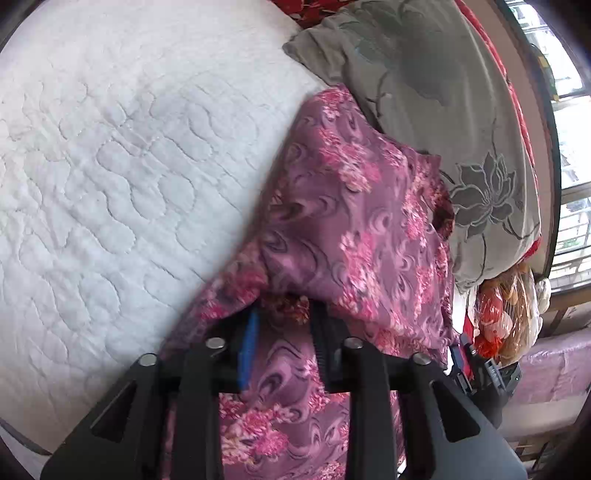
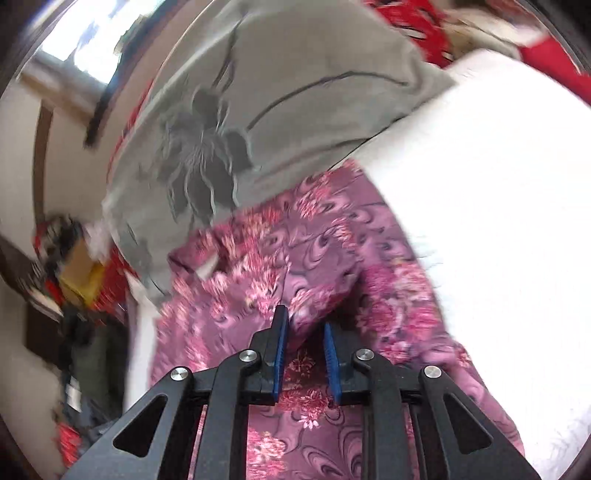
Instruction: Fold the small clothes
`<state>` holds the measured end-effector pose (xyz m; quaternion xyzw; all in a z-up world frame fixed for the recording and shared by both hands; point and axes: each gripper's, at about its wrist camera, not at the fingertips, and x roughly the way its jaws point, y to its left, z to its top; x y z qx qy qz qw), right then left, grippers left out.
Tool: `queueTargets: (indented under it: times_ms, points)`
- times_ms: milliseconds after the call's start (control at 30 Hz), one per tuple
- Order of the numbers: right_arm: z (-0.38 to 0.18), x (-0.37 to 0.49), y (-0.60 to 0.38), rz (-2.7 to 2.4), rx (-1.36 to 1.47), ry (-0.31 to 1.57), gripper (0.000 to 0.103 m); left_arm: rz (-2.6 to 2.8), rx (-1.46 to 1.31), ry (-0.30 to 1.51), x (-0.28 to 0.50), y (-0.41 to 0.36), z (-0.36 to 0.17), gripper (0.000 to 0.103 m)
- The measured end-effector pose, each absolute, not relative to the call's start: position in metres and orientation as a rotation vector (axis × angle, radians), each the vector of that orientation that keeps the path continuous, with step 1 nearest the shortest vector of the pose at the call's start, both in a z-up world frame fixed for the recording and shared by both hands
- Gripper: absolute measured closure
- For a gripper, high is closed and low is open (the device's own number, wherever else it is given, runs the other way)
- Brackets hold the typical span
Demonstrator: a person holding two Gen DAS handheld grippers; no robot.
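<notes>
A purple garment with pink flowers (image 1: 351, 221) lies bunched on a white quilted mattress (image 1: 110, 166). My left gripper (image 1: 286, 317) has a wad of it between its fingers. A fold drapes over and hides the tips, and more cloth hangs below them. In the right wrist view the same garment (image 2: 258, 266) spreads ahead, blurred by motion. My right gripper (image 2: 304, 325) stands narrow, with a raised fold of the cloth caught between its blue pads (image 2: 280, 332). The right gripper's black and blue fingers (image 1: 467, 363) also show at the garment's lower right edge.
A grey pillow with a dark flower print (image 1: 424, 92) (image 2: 277, 92) lies against the garment's far side. Red patterned fabric (image 1: 314, 9) sits beyond it. Plastic bags (image 1: 506, 314) and a window (image 1: 569, 147) are off the bed's edge. The white mattress (image 2: 480, 166) extends to the right.
</notes>
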<state>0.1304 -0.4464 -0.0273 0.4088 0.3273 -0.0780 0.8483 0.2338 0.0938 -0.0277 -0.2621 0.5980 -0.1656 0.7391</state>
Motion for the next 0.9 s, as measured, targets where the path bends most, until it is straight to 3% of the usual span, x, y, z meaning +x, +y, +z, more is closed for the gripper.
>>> queueTargets:
  times_ms: [67,133,233,300,333,500,633,667,800,867,900]
  points:
    - [-0.025,0.129,-0.45,-0.155,0.907,0.659,0.055,-0.361,-0.578,1.31,0.231,0.093,-0.026,0.071]
    - [-0.026,0.14,-0.449,-0.159,0.906,0.669,0.045,-0.376,-0.595,1.318,0.231,0.088,-0.022,0.071]
    - [-0.037,0.158,-0.447,-0.162,0.9,0.73,0.049,-0.377,-0.594,1.326,0.234,0.082,-0.016,0.071]
    - [-0.038,0.159,-0.447,-0.148,0.894,0.75,0.095,-0.391,-0.601,1.308,0.235,0.079,-0.006,0.071]
    - [-0.033,0.156,-0.447,-0.135,0.885,0.738,0.097,-0.4,-0.596,1.298,0.235,0.078,-0.003,0.071]
    - [-0.007,0.135,-0.457,-0.174,0.816,0.604,0.097,-0.366,-0.498,1.333,0.238,0.067,-0.015,0.071]
    - [-0.054,0.141,-0.468,-0.219,0.845,0.858,0.097,-0.356,-0.434,1.349,0.232,0.061,-0.018,0.071]
    - [-0.05,0.131,-0.469,-0.202,0.87,0.826,0.091,-0.371,-0.411,1.346,0.228,0.06,-0.013,0.071]
    - [-0.02,0.108,-0.46,-0.153,0.771,0.774,0.088,-0.432,-0.275,1.345,0.205,0.046,-0.006,0.067]
    - [-0.025,0.107,-0.45,-0.132,0.7,0.869,0.076,-0.419,-0.196,1.36,0.196,0.037,-0.015,0.066]
    - [-0.035,0.108,-0.447,-0.135,0.67,0.944,0.075,-0.407,-0.154,1.36,0.19,0.032,-0.018,0.066]
